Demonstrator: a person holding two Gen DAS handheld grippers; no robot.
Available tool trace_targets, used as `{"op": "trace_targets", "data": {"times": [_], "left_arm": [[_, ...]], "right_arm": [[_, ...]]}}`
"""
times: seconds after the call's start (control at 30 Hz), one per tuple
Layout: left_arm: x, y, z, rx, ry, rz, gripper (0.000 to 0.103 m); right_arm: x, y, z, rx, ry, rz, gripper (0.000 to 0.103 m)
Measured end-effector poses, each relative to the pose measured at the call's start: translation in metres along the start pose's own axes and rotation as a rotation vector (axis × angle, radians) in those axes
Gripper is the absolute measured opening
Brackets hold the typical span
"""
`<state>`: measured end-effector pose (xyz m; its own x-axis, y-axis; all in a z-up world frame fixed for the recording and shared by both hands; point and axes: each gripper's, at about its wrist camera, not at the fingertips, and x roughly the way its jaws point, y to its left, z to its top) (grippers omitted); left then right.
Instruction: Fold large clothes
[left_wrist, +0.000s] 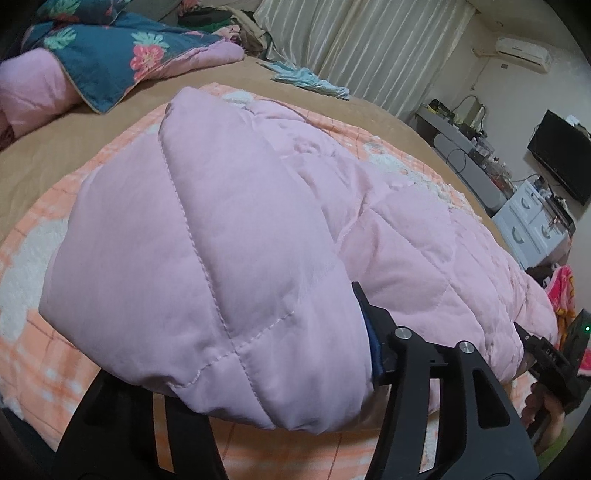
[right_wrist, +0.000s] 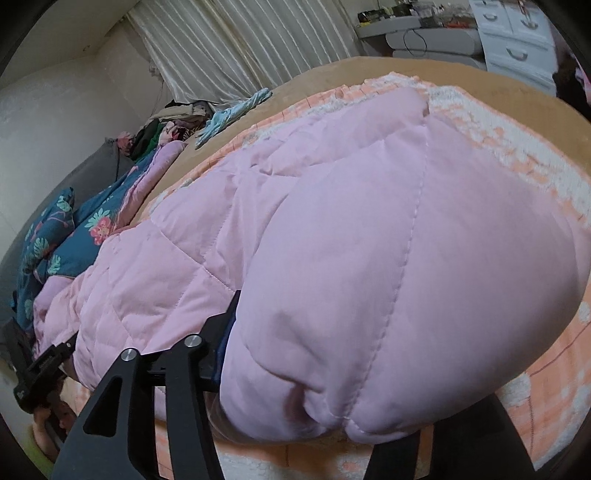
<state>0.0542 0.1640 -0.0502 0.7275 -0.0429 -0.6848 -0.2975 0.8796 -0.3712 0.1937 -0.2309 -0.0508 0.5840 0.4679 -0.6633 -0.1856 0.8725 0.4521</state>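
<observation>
Item: pink quilted coat (left_wrist: 221, 240), padded, stitched in large panels. It lies across an orange-and-white fleece blanket (left_wrist: 33, 258) spread on a bed with a tan cover (left_wrist: 92, 147). Both near corners of the coat bulge up over the grippers.

Left gripper (left_wrist: 258, 398): black, at the near edge of the bed under the coat's left corner. One finger (left_wrist: 373, 332) with a blue pad lies against the right side of the fabric bulge; the other is hidden below the cloth. Jaws stand partly apart with the coat between them; whether the pads press the cloth cannot be told.

Right gripper (right_wrist: 332, 406): black, under the coat's right corner. One finger (right_wrist: 225, 332) with a blue pad lies against the left side of the bulge; the other is covered by the coat. Jaws partly apart with fabric between; whether they press it cannot be told.

Hands: a hand (left_wrist: 543, 413) grips the right gripper's handle, seen at the right edge of the left wrist view; a hand (right_wrist: 48, 424) grips the left gripper's handle, seen at the lower left of the right wrist view.

Other contents: a blue floral quilt with pink lining (left_wrist: 110, 55) bundled at the far left of the bed; a light blue garment (left_wrist: 314, 83) at the far side; pale curtains (left_wrist: 351, 44) beyond; an air conditioner (left_wrist: 522, 50) on the wall; a dark screen (left_wrist: 561, 155) at the right; a white drawer unit (left_wrist: 528, 221) below it.
</observation>
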Motion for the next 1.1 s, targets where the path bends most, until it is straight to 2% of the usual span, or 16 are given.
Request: {"op": "trace_targets", "data": {"times": [0.17, 0.23, 0.3, 0.5, 0.57, 0.63, 0.8, 1.1], "left_arm": [[0.000, 0.003, -0.001, 0.001, 0.005, 0.002, 0.056], [-0.002, 0.005, -0.003, 0.001, 0.013, 0.007, 0.061], [-0.006, 0.008, -0.005, -0.001, 0.028, 0.017, 0.071], [-0.022, 0.005, -0.009, 0.015, 0.052, 0.031, 0.083], [-0.030, 0.004, -0.008, 0.034, 0.060, 0.036, 0.086], [-0.037, 0.001, -0.008, 0.053, 0.057, 0.045, 0.094], [-0.062, -0.008, -0.007, 0.072, 0.035, 0.033, 0.094], [-0.123, -0.049, -0.003, 0.191, -0.083, 0.006, 0.094]], "right_arm": [[-0.003, -0.007, 0.000, 0.031, 0.019, 0.018, 0.068], [-0.007, -0.010, -0.001, 0.033, 0.027, 0.010, 0.076], [-0.014, -0.010, -0.003, 0.029, 0.033, -0.008, 0.086], [-0.042, 0.001, -0.013, -0.051, 0.037, -0.062, 0.095], [-0.052, 0.006, -0.014, -0.080, 0.032, -0.084, 0.096], [-0.066, 0.011, -0.017, -0.102, 0.017, -0.098, 0.097], [-0.101, 0.024, -0.019, -0.162, -0.053, -0.122, 0.099], [-0.158, 0.060, -0.025, -0.273, -0.158, -0.117, 0.099]]}}
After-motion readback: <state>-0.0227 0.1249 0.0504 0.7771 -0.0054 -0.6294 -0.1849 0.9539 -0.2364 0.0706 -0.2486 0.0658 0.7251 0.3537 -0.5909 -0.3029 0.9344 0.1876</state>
